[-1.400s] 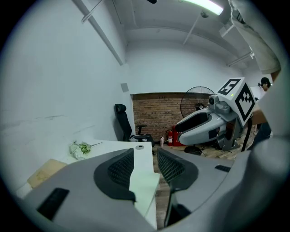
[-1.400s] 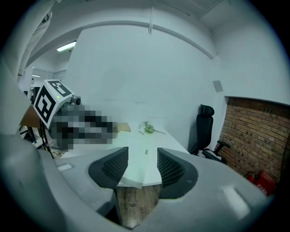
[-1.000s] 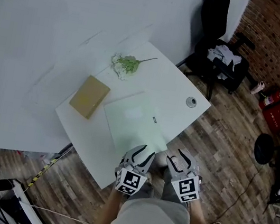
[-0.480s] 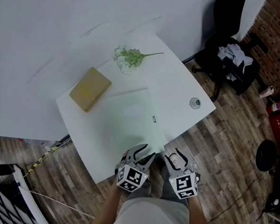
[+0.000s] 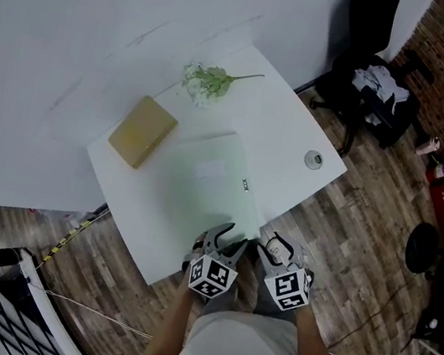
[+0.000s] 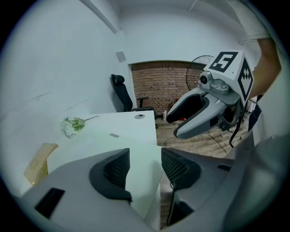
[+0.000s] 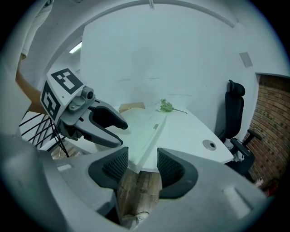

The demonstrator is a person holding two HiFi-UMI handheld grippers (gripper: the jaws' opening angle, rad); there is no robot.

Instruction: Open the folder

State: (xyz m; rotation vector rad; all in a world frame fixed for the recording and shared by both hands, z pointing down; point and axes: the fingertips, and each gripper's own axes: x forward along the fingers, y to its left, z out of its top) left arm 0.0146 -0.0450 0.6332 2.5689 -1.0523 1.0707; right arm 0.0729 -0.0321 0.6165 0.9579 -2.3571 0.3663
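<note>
The pale green flat plastic folder (image 5: pixel 208 183) lies flat on the white tabletop (image 5: pixel 288 137), its near corner right by the left gripper (image 5: pixel 231 238), whose fingers have just been opening and pinch nothing, while the right gripper (image 5: pixel 275 246) beside it holds its fingers apart and bare.

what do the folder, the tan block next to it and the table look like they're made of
The folder looks like thin plastic: pale green, smooth, perhaps slightly translucent. The tan block looks like cardboard or kraft paper, matte and uniformly brown, though that is uncertain. The table has a smooth white top, likely laminate or painted board.
</note>
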